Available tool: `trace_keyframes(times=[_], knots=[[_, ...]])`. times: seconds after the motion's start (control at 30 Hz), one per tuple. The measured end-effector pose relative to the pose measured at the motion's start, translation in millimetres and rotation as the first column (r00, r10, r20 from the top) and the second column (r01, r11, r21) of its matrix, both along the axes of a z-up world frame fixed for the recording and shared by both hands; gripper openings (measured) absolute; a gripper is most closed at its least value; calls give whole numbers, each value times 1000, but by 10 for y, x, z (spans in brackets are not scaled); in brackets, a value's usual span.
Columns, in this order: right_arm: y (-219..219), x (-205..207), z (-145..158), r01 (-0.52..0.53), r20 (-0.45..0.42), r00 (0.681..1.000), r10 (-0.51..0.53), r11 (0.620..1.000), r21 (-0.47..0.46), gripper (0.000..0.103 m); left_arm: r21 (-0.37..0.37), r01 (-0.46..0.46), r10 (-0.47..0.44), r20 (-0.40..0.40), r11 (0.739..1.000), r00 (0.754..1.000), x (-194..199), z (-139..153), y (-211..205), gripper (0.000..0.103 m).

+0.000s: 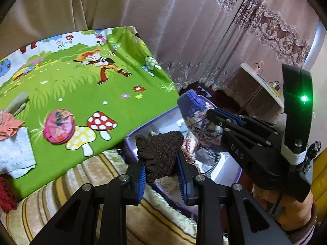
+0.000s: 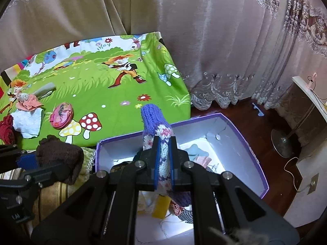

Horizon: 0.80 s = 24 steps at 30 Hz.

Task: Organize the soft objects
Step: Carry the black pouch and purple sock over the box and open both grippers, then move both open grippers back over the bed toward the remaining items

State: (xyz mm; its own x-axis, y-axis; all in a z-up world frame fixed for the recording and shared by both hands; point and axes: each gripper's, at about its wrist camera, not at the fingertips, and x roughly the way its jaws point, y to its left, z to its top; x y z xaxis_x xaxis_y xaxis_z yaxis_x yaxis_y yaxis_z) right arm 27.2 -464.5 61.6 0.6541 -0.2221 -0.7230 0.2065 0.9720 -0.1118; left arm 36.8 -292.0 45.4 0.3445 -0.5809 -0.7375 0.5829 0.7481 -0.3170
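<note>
My left gripper (image 1: pixel 161 163) is shut on a dark brown fuzzy sock (image 1: pixel 160 153) and holds it over the near rim of a purple box (image 1: pixel 130 145). My right gripper (image 2: pixel 163 157) is shut on a blue and white patterned knit sock (image 2: pixel 152 122) and holds it above the open purple box (image 2: pixel 255 157). The right gripper with its knit sock (image 1: pixel 196 120) also shows in the left wrist view. The left gripper with the brown sock (image 2: pixel 59 155) shows at the left of the right wrist view. The box holds several soft items.
A green cartoon sheet (image 2: pixel 114 94) covers the bed. On it lie a pink round pouch (image 2: pixel 61 115), a grey cloth (image 2: pixel 27 122), an orange cloth (image 2: pixel 28 102) and a dark red knit item (image 2: pixel 7 130). Curtains hang behind. A fan base (image 2: pixel 284 143) stands on the floor at right.
</note>
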Motion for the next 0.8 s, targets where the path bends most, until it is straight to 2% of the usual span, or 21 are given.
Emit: trace_keyframes(times=[0.13,0.17,0.2,0.23,0.27,0.3,0.8], knots=[[-25,11,-2,20,-4,1000,-20,1000,-9,14,-7,9,-9,-13,1000,1000,11,-16,-37,46],[-26,12,1,24,-5,1000,-24,1000,-15,19,-6,8,-9,-13,1000,1000,12,-19,-38,50],[-22,13,2,28,-6,1000,-28,999,-18,29,-6,6,-6,-12,1000,1000,14,-20,-37,52],[-19,9,5,30,-5,1000,-31,999,-18,35,-6,3,-3,-12,1000,1000,17,-20,-31,53],[-8,5,12,29,0,1000,-29,999,-16,48,-7,-1,1,-12,1000,1000,21,-18,-21,53],[5,-1,20,27,5,1000,-27,999,-17,53,-7,-5,5,-11,1000,1000,26,-15,-11,53],[371,69,90,-50,20,999,51,998,-24,55,4,-135,135,58,991,989,148,111,341,53]])
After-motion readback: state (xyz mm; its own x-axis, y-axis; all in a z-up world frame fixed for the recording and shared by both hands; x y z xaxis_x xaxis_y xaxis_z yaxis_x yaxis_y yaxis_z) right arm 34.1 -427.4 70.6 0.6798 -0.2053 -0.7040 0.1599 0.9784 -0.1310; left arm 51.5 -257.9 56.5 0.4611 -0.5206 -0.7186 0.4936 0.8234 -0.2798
